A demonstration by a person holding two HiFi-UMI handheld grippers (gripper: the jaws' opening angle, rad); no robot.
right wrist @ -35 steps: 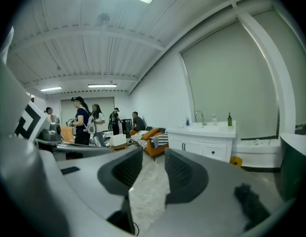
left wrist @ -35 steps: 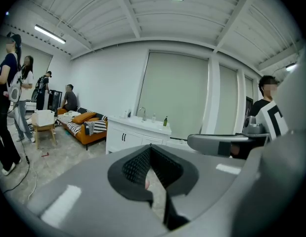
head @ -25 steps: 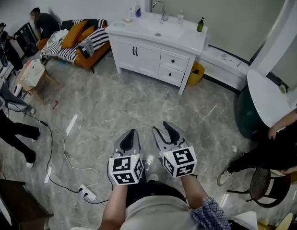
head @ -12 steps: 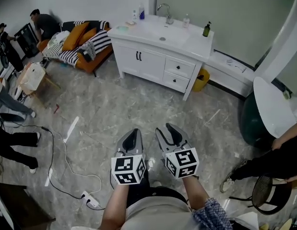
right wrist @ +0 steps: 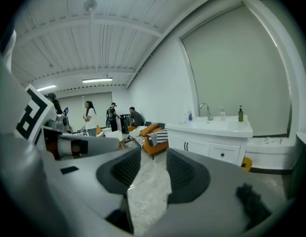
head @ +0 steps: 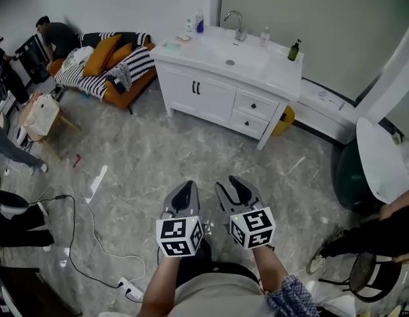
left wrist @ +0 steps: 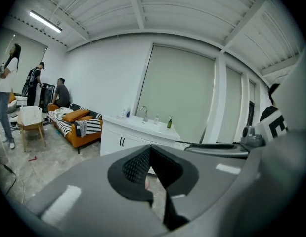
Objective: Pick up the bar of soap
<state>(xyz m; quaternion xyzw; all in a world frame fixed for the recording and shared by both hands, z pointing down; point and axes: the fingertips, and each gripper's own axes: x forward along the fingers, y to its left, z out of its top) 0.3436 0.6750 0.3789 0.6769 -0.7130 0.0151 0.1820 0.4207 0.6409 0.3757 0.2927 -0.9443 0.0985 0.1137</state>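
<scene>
Hanging low in front of the person, the right tool has its jaws partly open with only floor showing between them. The left tool has its jaws drawn together at the tips and is empty too. Both are well apart from the white table with the sink across the room, so the step in hand looks like the approach, with no reach begun. The soap is most likely the small pale lump at the table's left end near the bottles, though it is too small to be sure. The next move calls for walking up to the table and lowering an open tool over the bar. Only the head view looks down onto the tabletop. The gripper views see the table side-on, so anything lying flat there is lost, but they show the jaws plainly.
</scene>
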